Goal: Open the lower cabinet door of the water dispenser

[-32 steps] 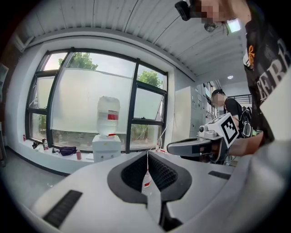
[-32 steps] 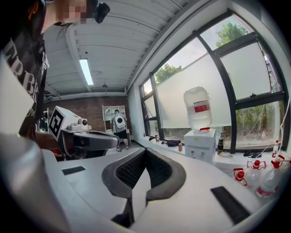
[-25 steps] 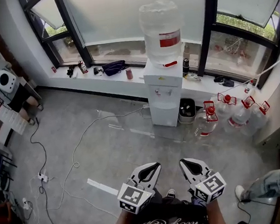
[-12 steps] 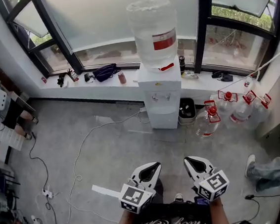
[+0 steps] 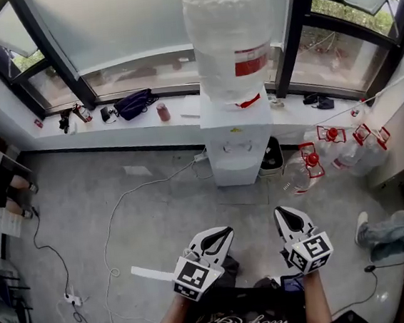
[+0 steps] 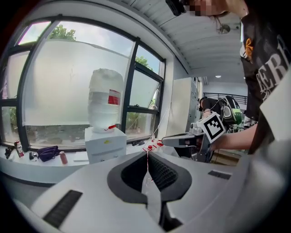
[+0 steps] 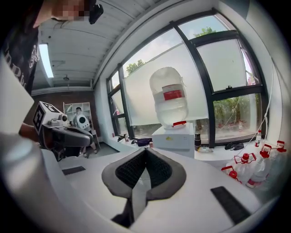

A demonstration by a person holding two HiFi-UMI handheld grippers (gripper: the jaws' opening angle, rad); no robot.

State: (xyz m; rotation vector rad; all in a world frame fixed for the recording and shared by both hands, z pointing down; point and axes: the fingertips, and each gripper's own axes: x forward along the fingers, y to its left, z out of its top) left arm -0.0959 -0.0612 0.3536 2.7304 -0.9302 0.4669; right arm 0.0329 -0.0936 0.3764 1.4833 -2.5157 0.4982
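A white water dispenser (image 5: 235, 141) stands against the window sill, with a large clear bottle (image 5: 231, 38) on top. Its lower cabinet door (image 5: 234, 169) faces me and is closed. Both grippers hover low over the floor, well short of the dispenser. My left gripper (image 5: 222, 235) is shut with nothing between its pads. My right gripper (image 5: 287, 216) is shut and empty too. The dispenser (image 6: 106, 144) appears left of centre beyond the tips of the left gripper (image 6: 147, 154) in the left gripper view. The right gripper (image 7: 145, 151) points just left of the dispenser (image 7: 175, 136) in the right gripper view.
Several empty bottles with red caps (image 5: 330, 152) lie right of the dispenser, with a black bin (image 5: 268, 159) beside it. A white cable (image 5: 121, 207) runs across the grey floor. A dark bag (image 5: 133, 103) sits on the sill. A person's leg (image 5: 399, 226) is at the right.
Both grippers and the head camera have moved forward toward the dispenser, which now looks larger and nearer. Both grippers stayed shut and side by side.
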